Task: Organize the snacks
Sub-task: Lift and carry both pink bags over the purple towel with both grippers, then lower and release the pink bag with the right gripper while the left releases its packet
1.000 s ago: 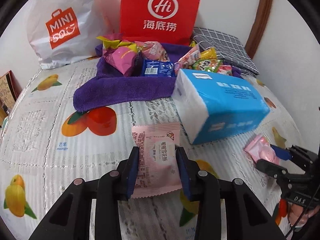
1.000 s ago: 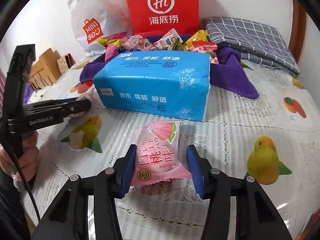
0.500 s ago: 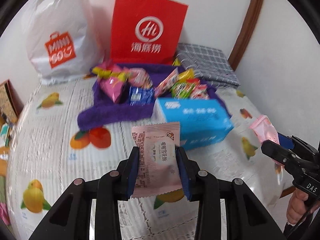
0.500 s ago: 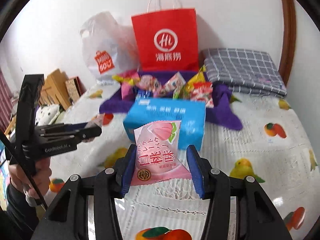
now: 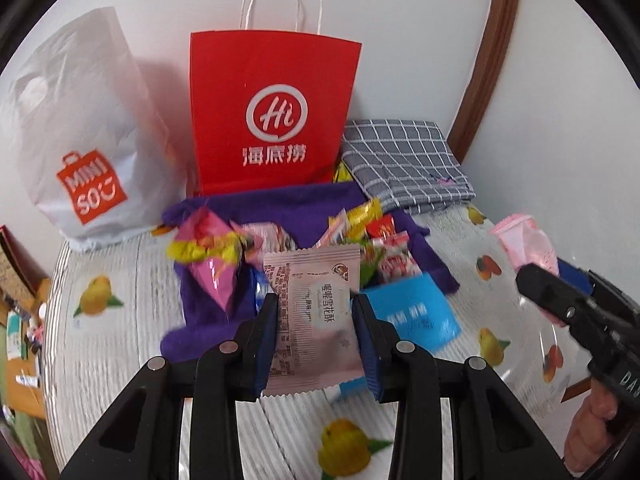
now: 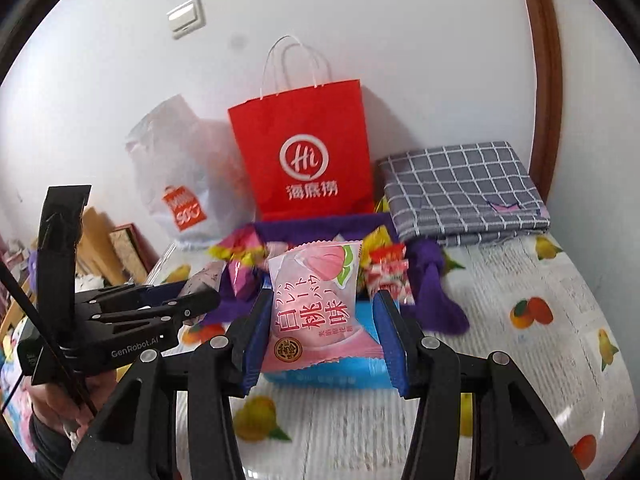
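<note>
My left gripper [image 5: 315, 312] is shut on a flat pale pink snack packet [image 5: 312, 320], held high above the bed. A puffy pink peach snack packet [image 6: 316, 304] sits in my right gripper [image 6: 320, 308], which is shut on it. From the left wrist view the right gripper [image 5: 560, 292] shows at the right edge with the pink peach packet [image 5: 528, 244]. The left gripper [image 6: 200, 300] appears at the left in the right wrist view. Below lies a pile of snacks [image 5: 216, 256] on a purple towel [image 5: 288, 208], with a blue tissue pack [image 5: 416, 312] in front.
A red paper bag [image 5: 272, 120] and a white plastic bag [image 5: 80, 152] stand against the wall behind the towel. A folded grey checked cloth [image 5: 404, 160] lies at the right. The bed cover [image 5: 120, 340] has a fruit print. Boxes [image 6: 108, 248] sit at the left.
Both grippers have risen well above the bed, each keeping its packet. The snack pile, tissue pack and bags now look smaller and farther below.
</note>
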Action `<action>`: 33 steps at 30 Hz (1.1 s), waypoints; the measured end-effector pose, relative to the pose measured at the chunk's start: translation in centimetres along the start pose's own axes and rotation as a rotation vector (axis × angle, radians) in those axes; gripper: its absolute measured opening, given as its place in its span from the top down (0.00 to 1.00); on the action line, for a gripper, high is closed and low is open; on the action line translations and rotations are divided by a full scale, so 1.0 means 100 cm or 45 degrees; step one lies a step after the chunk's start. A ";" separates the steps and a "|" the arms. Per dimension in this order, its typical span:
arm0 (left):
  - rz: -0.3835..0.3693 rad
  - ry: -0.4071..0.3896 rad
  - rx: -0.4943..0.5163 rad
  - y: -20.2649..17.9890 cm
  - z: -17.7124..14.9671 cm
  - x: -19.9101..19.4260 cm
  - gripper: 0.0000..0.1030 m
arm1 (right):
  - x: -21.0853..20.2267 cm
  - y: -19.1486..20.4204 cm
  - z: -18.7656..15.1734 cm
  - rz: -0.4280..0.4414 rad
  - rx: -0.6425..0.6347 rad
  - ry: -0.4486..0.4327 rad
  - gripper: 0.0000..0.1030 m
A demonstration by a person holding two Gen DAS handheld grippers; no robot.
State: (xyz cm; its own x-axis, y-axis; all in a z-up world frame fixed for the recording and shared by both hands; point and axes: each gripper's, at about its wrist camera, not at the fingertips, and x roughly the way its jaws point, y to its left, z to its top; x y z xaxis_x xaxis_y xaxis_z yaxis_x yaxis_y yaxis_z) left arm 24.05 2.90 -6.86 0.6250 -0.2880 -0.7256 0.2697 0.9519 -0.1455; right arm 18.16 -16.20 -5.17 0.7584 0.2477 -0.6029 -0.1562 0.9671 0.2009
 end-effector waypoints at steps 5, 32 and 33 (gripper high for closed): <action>0.029 -0.017 0.001 0.003 0.034 0.019 0.66 | 0.026 0.000 0.022 -0.023 0.026 -0.006 0.52; 0.095 0.002 -0.128 0.060 0.078 0.097 0.66 | 0.170 -0.011 0.089 0.124 -0.199 0.159 0.52; 0.090 0.003 -0.132 0.060 0.077 0.098 0.66 | 0.175 -0.011 0.087 0.121 -0.204 0.178 0.52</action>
State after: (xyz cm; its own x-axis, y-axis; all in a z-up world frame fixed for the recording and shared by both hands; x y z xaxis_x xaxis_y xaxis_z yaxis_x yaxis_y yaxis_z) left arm 37.48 4.95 -9.67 0.6379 -0.2198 -0.7381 0.1476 0.9755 -0.1629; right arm 37.13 -13.48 -9.22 0.6418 0.3333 -0.6906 -0.3298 0.9330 0.1437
